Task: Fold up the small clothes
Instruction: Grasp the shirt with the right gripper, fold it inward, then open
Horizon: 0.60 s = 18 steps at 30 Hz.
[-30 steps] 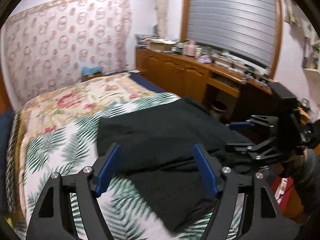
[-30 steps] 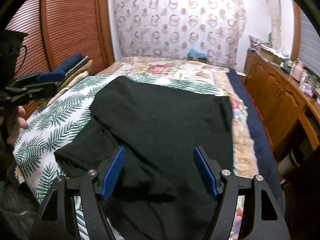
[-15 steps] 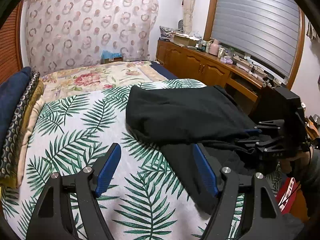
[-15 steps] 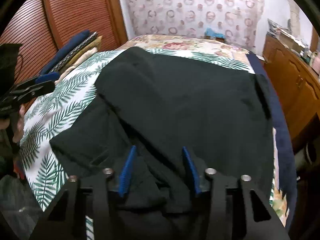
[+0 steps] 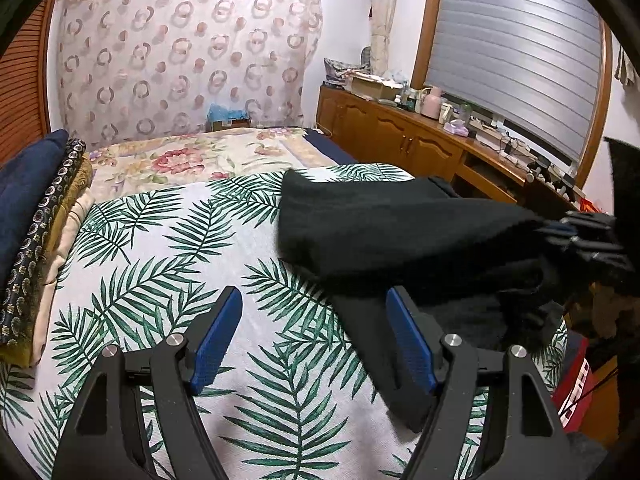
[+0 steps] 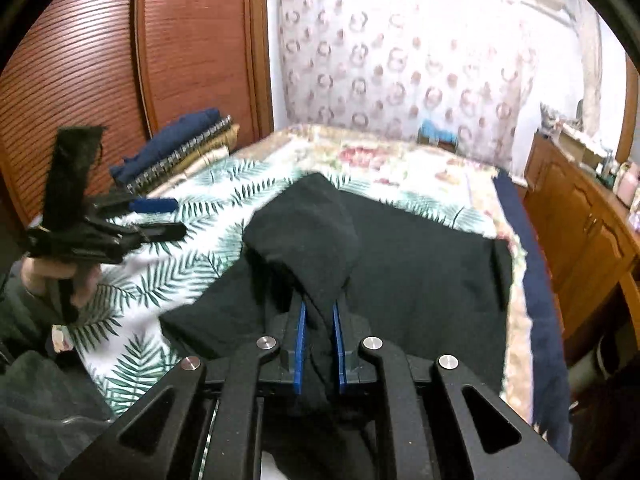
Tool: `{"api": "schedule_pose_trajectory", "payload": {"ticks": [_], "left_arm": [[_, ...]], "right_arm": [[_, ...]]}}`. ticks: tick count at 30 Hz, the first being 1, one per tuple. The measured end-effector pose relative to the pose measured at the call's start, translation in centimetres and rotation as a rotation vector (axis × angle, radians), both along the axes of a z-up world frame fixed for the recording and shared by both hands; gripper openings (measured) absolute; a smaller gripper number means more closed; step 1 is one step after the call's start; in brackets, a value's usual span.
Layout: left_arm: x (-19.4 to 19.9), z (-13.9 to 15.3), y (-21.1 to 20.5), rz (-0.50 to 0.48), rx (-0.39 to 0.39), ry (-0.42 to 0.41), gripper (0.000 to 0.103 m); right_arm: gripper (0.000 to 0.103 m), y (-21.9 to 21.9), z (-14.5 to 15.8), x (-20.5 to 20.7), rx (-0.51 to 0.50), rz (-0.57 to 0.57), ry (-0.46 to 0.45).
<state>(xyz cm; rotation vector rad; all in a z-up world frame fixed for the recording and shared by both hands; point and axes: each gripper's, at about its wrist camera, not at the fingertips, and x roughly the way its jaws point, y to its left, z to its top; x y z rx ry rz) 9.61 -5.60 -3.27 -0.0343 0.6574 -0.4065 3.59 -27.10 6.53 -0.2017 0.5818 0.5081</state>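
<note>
A black garment (image 6: 420, 264) lies spread on the palm-leaf bed cover (image 6: 208, 216). My right gripper (image 6: 319, 314) is closing its jaws on a bunched fold of that garment, and the blue pads press the cloth, lifted off the bed. In the left wrist view the black garment (image 5: 380, 224) stretches up to the right gripper (image 5: 576, 236) at the right edge. My left gripper (image 5: 312, 312) stands open over the bed cover (image 5: 160, 264), with nothing between its fingers; the garment's lower edge lies just beside its right finger (image 5: 408, 340).
Folded dark blue and patterned fabrics (image 5: 36, 216) are stacked along the bed's left side. A wooden cabinet (image 5: 420, 144) with clutter runs along the right wall under a shuttered window. A wooden slatted wardrobe (image 6: 120, 60) stands to the left. A hand (image 6: 52, 276) holds the left gripper.
The right gripper's jaws have closed on a fold of the black garment and lifted it. The left gripper moved off the garment to the left and now hovers over the leaf-print cover.
</note>
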Motion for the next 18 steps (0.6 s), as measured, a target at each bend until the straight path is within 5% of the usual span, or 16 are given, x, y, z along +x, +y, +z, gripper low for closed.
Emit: {"api": "schedule_pose_trajectory", "payload": {"ticks": [5,13,18], "left_arm": [[-0.2,0.3,0.0,-0.001,-0.006,-0.010,0.075],[-0.6,0.7,-0.3,-0.005,0.003,-0.027,0.075],[-0.6,0.7,-0.5,-0.007,0.004,-0.030,0.075]], "right_arm": [[0.012,-2.9,0.2,-2.0,-0.024,-0.086,-0.007],[0.012,-6.8,-4.0,-2.5,-0.032,-0.211,0.111],[0.012,-7.6,-2.9,-3.4,-0.017,-0.233,0.097]]}}
